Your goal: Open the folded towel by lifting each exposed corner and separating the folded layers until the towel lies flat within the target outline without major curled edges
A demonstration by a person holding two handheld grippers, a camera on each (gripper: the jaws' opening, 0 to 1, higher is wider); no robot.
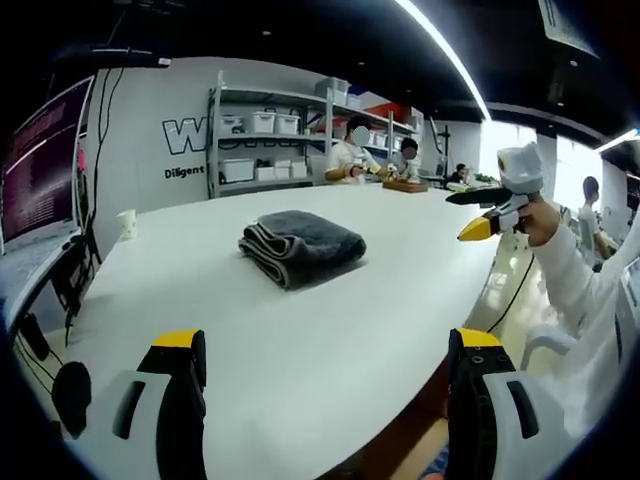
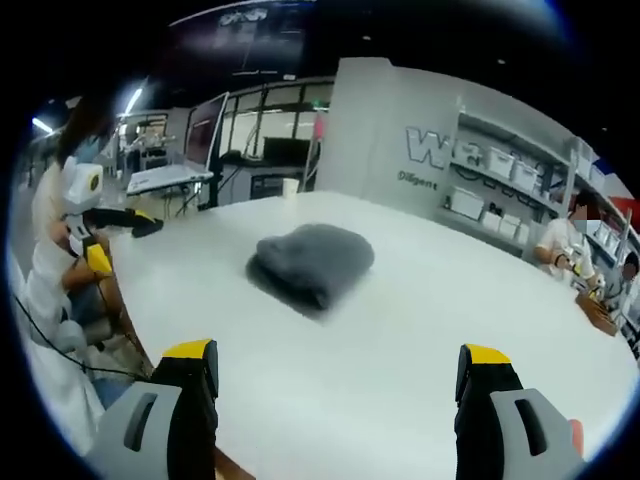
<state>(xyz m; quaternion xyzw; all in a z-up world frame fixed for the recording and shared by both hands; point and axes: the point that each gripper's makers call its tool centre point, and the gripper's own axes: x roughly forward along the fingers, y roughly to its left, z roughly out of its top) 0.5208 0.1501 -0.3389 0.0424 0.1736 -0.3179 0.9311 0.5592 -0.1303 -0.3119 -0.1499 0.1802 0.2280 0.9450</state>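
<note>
Towel (image 1: 300, 246) folded on white table (image 1: 300, 340), storage bins (image 1: 262, 122) on shelves, left gripper (image 1: 325, 350) and right gripper (image 2: 340, 362) fingers apart, empty.

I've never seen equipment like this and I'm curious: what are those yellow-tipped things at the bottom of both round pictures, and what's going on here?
They are two handheld grippers; a person holds one in each hand, and each carries a fisheye camera looking out between its own jaws. The left gripper stands open in the left gripper view, the right gripper open in the right gripper view. Each gripper also appears off to the side in the other view. A folded grey towel lies on the white table. Neither gripper holds or touches anything.
</note>
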